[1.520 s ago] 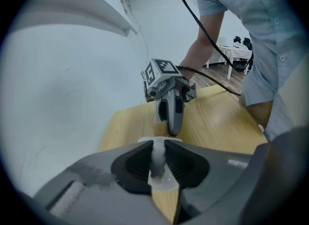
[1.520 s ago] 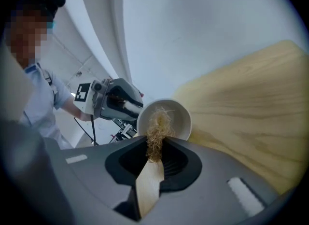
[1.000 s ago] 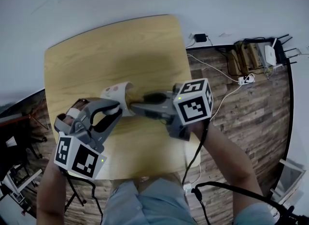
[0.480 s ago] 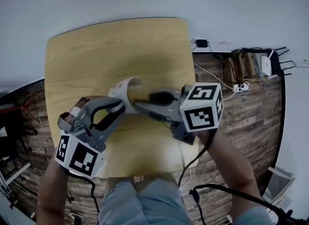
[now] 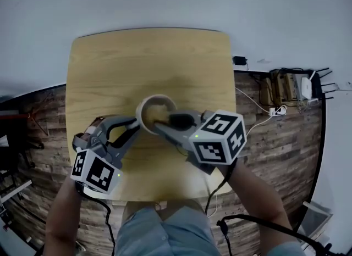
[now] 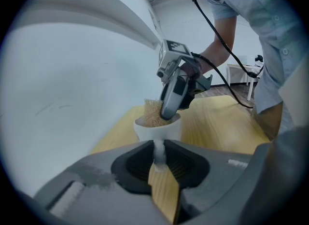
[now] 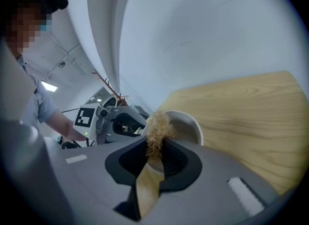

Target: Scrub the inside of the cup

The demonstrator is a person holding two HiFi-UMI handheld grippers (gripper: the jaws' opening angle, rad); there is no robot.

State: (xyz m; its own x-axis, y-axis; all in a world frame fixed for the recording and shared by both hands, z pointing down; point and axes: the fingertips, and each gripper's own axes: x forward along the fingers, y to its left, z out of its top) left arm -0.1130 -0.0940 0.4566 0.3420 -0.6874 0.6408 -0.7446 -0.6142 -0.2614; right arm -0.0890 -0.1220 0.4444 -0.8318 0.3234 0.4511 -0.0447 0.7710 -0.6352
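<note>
The left gripper [image 6: 159, 147] has its jaws pinched on a narrow white piece that juts from the side of the white cup [image 6: 157, 131], apparently its handle. The right gripper [image 7: 155, 144] is clamped on a tan, fibrous scrubber [image 7: 157, 126], whose tuft sits at the mouth of the cup [image 7: 190, 122]. In the left gripper view the scrubber [image 6: 152, 113] rises above the rim, and the right gripper's grey body comes down from 1 o'clock and covers its far side. In the head view the cup [image 5: 147, 103] stands near the middle of the light wooden table [image 5: 110, 68]. The left gripper [image 5: 136, 123] reaches it from 8 o'clock. The right gripper [image 5: 160, 123] comes in from 4 o'clock, lies across part of the cup's mouth and bears a cube [image 5: 220, 138] of black-and-white square markers. The rest of the tabletop lies bare toward 12 o'clock, up to a pale wall. On the plank floor at 3 o'clock of the table lie a black plug adapter [image 5: 240, 61], a white cable [image 5: 253, 98] and a white router [image 5: 304, 86].
</note>
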